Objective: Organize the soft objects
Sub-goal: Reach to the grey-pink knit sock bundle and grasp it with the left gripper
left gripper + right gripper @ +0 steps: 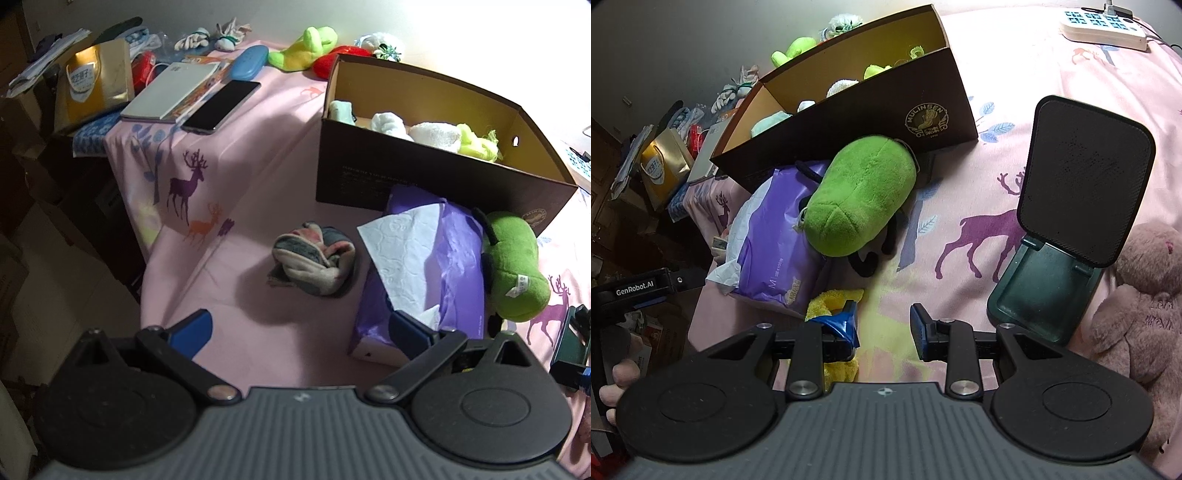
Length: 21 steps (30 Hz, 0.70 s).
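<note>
A brown cardboard box (424, 177) stands on the pink bed and holds several soft items (436, 134). It also shows in the right wrist view (886, 110). A rolled grey-pink sock bundle (314, 256) lies ahead of my left gripper (299, 326), which is open and empty. A green plush (860, 194) leans on a purple tissue pack (775, 243) in front of the box; both also show in the left wrist view, the plush (515, 266) and the pack (454, 258). My right gripper (882, 321) is open above the sheet, with a yellow cloth (831, 301) under its left finger.
A black folding stand (1071, 206) and a pink plush rabbit (1145, 295) lie at the right. A power strip (1104, 24) lies far back. A phone (221, 105), notebook (173, 90), blue case (247, 62) and more plush toys (306, 48) lie at the far edge.
</note>
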Available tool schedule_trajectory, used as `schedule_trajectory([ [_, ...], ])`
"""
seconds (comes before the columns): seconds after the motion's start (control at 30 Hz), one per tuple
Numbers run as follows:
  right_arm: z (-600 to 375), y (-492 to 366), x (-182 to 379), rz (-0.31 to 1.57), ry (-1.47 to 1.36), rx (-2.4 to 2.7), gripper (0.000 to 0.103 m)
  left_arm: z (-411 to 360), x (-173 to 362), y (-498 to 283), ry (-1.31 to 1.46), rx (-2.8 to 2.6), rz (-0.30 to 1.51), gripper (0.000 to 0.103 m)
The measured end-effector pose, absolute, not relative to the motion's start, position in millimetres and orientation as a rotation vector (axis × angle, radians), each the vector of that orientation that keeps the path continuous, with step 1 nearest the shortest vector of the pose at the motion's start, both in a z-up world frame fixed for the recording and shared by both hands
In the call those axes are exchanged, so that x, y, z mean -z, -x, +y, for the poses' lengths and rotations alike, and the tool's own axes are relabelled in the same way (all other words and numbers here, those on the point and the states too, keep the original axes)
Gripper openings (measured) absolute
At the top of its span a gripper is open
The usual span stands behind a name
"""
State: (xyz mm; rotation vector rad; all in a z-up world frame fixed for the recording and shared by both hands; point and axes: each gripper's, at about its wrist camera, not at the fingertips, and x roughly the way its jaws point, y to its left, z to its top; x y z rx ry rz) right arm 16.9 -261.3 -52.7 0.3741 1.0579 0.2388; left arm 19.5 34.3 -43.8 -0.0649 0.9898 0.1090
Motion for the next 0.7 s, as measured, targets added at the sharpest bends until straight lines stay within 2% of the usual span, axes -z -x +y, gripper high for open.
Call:
schedule_trajectory([
  [0.7,-252,-33,50,1.075,-0.387,-0.163,0.014,87,80,-66,0.330,-0.048,0.950,0.100],
])
